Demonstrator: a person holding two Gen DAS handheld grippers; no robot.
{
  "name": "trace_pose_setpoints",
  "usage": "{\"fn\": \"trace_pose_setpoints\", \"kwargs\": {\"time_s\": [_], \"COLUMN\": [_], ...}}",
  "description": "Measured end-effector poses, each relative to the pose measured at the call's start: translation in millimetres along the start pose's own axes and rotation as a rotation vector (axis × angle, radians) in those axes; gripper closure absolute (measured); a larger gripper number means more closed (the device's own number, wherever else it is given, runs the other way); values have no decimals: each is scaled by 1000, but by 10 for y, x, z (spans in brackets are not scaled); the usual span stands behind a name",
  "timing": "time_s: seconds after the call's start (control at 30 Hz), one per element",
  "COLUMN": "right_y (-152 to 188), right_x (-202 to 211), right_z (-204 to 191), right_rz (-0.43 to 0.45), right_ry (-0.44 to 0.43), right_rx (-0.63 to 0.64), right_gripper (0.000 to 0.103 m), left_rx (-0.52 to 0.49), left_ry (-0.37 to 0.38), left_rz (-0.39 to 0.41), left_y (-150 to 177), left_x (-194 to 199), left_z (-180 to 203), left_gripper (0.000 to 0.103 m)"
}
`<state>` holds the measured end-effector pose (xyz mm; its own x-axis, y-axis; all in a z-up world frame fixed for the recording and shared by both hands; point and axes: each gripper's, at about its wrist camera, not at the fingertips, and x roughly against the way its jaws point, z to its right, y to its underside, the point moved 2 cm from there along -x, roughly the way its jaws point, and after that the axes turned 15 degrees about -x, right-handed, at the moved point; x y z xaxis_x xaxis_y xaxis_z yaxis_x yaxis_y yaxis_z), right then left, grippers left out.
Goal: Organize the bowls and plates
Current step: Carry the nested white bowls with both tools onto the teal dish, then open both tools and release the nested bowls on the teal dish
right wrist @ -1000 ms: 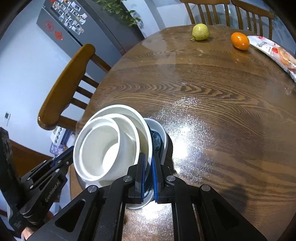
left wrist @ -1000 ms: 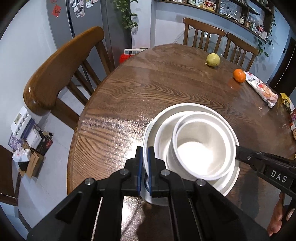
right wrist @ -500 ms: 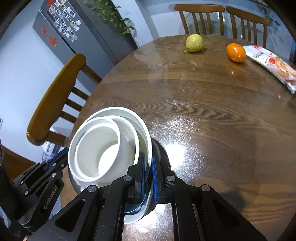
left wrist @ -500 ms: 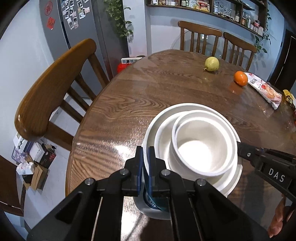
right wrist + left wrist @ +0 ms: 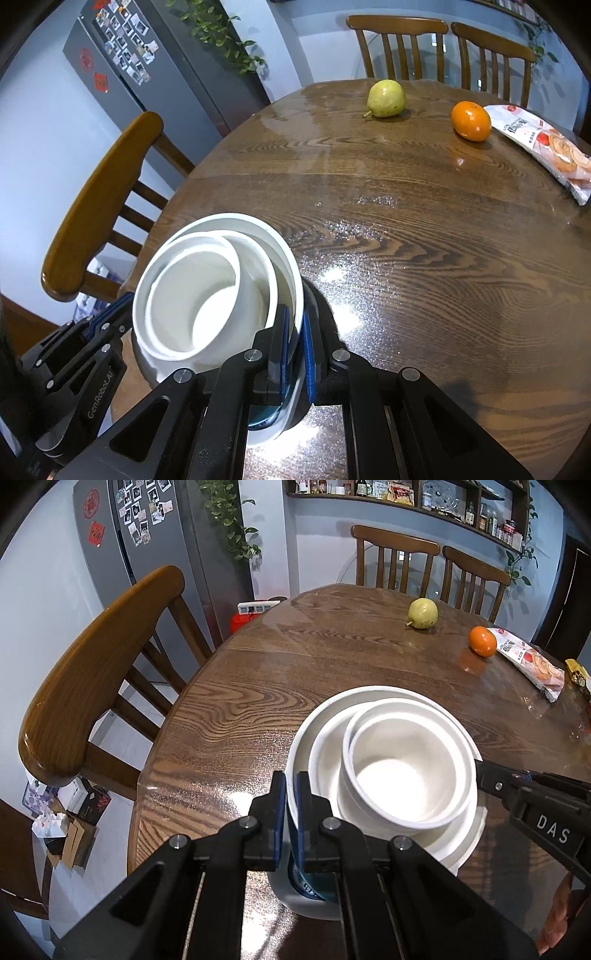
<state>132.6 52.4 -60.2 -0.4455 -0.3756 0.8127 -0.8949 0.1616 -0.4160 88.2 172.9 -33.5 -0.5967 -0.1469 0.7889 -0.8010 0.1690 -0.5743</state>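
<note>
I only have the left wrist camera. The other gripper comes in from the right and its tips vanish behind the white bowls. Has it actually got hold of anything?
Observer: Yes. In the right wrist view the right gripper is shut on the rim of the outer white bowl, with one blue pad inside the rim and one outside.
Operator: Is it pinching the smallest bowl too?
Observer: No. The smallest bowl sits to the left of the inner pad, outside the grip.
Operator: Anything under its fingers?
Observer: A blue-patterned dish shows below them, under the white bowl. I cannot tell whether the pads touch it.
</note>
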Motion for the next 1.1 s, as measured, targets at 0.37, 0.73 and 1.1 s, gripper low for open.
{"fn": "trace_pose_setpoints", "kwargs": {"time_s": [0.37,0.73,1.1], "right_y": [16,7,-43], "right_x": [34,58,193], "right_z": [40,44,26], "right_rz": [19,27,66], "right_ry": [4,18,2], "right_rx": [-24,-19,-20], "right_gripper": [94,94,94], "left_rx": [45,72,81], "left_ry": [-29,-45,-63], "left_rz": [-11,-17,7], "left_y": [21,67,72], "left_x": [-1,-7,56], "left_z": [-101,-207,-289], "left_gripper": [69,39,25]}}
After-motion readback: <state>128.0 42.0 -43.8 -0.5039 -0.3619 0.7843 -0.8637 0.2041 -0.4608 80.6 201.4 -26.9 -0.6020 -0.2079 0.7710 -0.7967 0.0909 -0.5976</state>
